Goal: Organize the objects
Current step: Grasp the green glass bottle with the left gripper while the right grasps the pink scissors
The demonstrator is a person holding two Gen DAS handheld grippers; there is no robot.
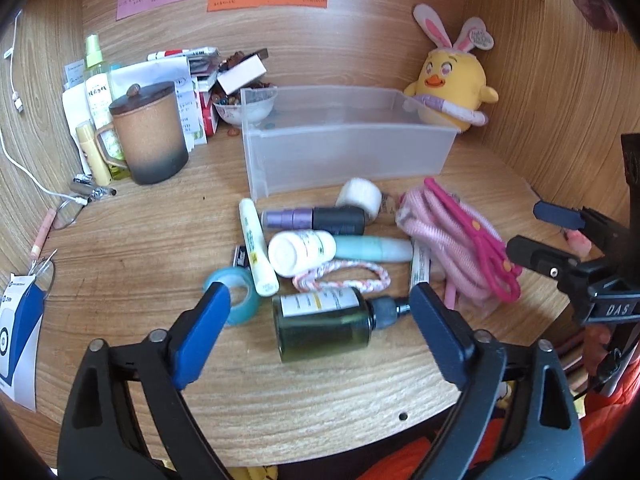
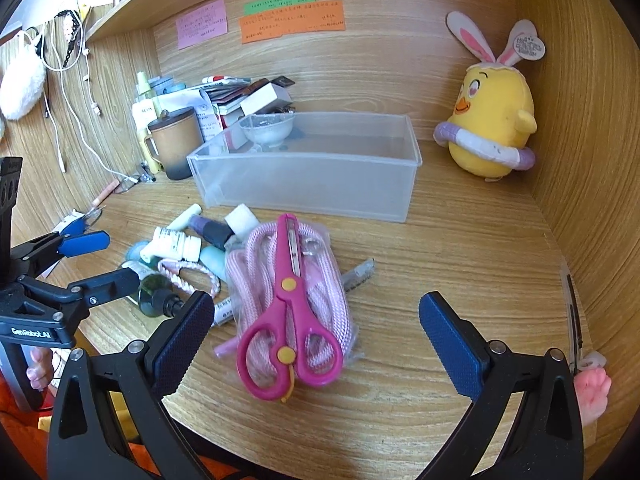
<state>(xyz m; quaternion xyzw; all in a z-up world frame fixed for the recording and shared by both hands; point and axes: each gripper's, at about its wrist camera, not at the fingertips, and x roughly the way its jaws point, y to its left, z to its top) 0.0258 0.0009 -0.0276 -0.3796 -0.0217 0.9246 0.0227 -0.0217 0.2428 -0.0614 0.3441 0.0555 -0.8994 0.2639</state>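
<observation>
A: Where do we stand with our two grippers?

B: Our left gripper [image 1: 320,312] hangs low over the bench [image 1: 320,392] with its jaws spread wide and nothing between them. The dark green glass bottle [image 1: 324,326] lies on its side in the gap between the blue pads, touched by neither as far as we can see.

A: And the right one?

B: Our right gripper [image 2: 316,340] is just as wide open and holds nothing. In front of it the pink scissors [image 2: 290,312] lie on top of a bagged coil of pink rope [image 2: 324,276], handles toward us.

A: Where is the rest of the pile?

B: Left of the rope we see a white pill bottle [image 1: 300,251] lying on its side, a purple-and-black tube [image 1: 316,219] behind it, a mint-green tube [image 1: 374,249] beside it, and a pale yellow stick [image 1: 258,252]. A pink-and-white braided loop [image 1: 344,276] rests between the pill bottle and the green bottle. A roll of blue tape [image 1: 236,300] sits just behind our left pad.

A: And the bin?

B: The clear plastic bin [image 1: 344,148] stands behind the pile. A lidded brown mug [image 1: 150,134] stands to its left, a yellow chick plush [image 2: 494,116] to its right.
</observation>
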